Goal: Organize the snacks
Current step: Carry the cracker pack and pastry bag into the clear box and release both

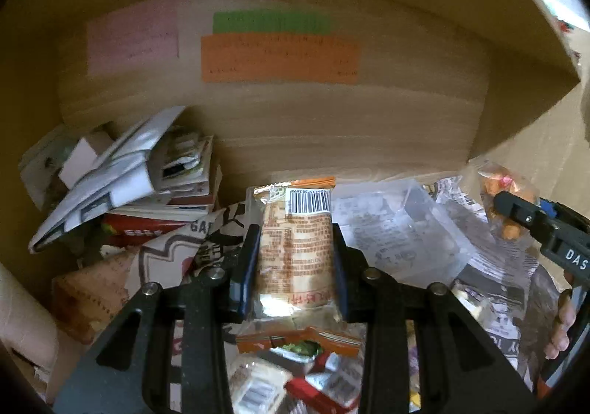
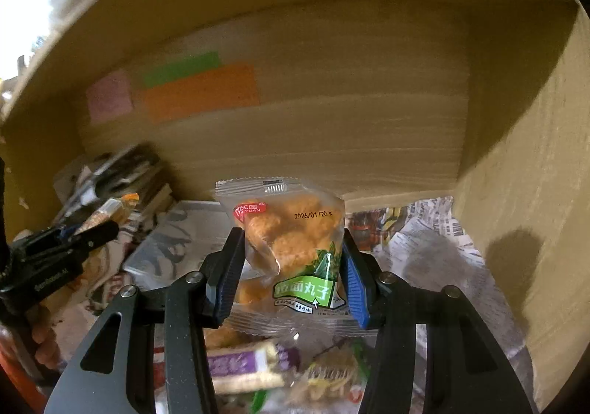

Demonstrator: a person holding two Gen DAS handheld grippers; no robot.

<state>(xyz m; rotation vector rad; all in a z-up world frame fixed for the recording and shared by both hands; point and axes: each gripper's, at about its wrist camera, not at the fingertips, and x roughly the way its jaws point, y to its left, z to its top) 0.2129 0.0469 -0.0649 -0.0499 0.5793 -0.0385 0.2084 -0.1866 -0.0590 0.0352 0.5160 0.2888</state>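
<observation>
In the left wrist view my left gripper (image 1: 295, 248) is shut on an orange-trimmed snack packet (image 1: 295, 240) with a barcode at its top, held upright over the snack pile inside a cardboard box. In the right wrist view my right gripper (image 2: 293, 259) is shut on a clear packet of golden fried balls (image 2: 291, 244) with a green label. The right gripper (image 1: 516, 211) with its packet (image 1: 505, 189) also shows at the right edge of the left view. Likewise the left gripper (image 2: 99, 229) with its packet (image 2: 107, 211) appears at the left of the right view.
Cardboard box walls (image 1: 332, 126) rise behind and beside, with pink (image 1: 132, 38), green (image 1: 269, 21) and orange (image 1: 280, 58) labels on the back wall. Stacked packets (image 1: 147, 174) fill the back left corner. Loose snacks (image 2: 250, 366) and a clear wrapper (image 1: 402, 229) cover the bottom.
</observation>
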